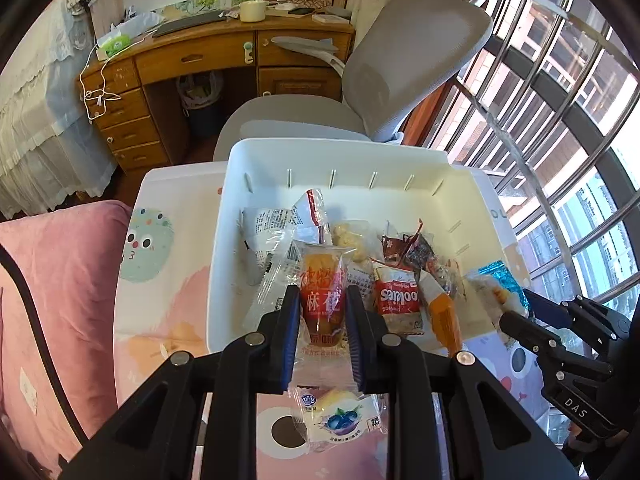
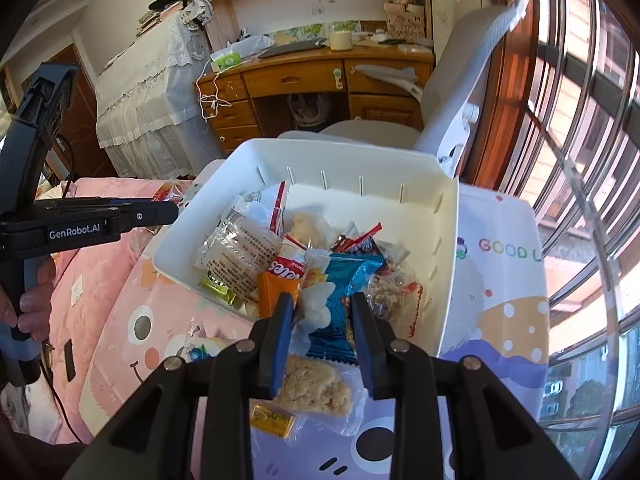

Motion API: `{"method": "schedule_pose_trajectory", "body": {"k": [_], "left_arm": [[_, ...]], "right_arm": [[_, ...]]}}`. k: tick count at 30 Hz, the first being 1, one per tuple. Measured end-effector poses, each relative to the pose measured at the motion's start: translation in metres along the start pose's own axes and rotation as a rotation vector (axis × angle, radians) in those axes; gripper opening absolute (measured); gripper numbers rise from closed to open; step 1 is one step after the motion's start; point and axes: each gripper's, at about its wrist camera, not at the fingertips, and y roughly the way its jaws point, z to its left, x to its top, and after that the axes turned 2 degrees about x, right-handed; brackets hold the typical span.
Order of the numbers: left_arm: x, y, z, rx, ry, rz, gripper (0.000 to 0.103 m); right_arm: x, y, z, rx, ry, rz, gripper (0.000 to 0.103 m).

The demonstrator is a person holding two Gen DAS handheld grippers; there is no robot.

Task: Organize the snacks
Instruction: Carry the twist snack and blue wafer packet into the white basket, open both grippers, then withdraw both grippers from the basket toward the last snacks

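wooden desk (image 1: 208,56) | grey office chair (image 1: 400,72) | pink bedding (image 1: 52,280) | window grille (image 1: 560,120)

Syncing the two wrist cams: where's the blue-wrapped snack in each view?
Left wrist: blue-wrapped snack at right, by the bin's near right corner, in the right tongs.
Right wrist: blue-wrapped snack at centre, between the tongs' fingers, over the bin's near edge.
Shared landmark: white bin.

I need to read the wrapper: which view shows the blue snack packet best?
The right wrist view: the blue snack packet fills the centre, pinched by the right gripper. The left wrist view catches only its blue edge at the far right, too skewed to read.
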Motion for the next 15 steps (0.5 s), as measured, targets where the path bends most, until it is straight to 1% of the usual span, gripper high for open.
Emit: {"method": "schedule_pose_trajectory", "body": {"k": [2,3,4,6,7,10,12,15], "left_arm": [[-0.001,0.003,-0.003,0.007,0.003,0.011,0.024],[-0.002,0.004,-0.003,0.009,0.002,0.013,0.03],[-0.002,0.005,-0.004,0.011,-0.005,0.016,0.033],[-0.002,0.006,-0.003,0.008,-0.022,0.025,0.048],[-0.003,0.006,-0.003,0.006,-0.034,0.029,0.051],[-0.005,0.003,-0.003,-0.001,-0.051,0.031,0.054],[-0.008,0.001,-0.004,0.009,-0.051,0.034,0.06],[-0.014,-0.002,-0.006,0.006,-0.052,0.055,0.06]], "right_arm": [[0.0,0.006,-0.003,0.013,0.016,0.023,0.031],[-0.001,0.008,-0.004,0.013,0.017,0.03,0.031],[-0.001,0.01,-0.005,0.01,0.016,0.037,0.031],[-0.002,0.011,-0.006,0.003,0.02,0.046,0.032],[-0.003,0.011,-0.007,0.005,0.026,0.049,0.032],[-0.006,0.009,-0.009,0.01,0.043,0.052,0.036],[-0.007,0.005,-0.01,0.008,0.048,0.05,0.039],[-0.011,-0.001,-0.012,0.006,0.055,0.049,0.041]]}}
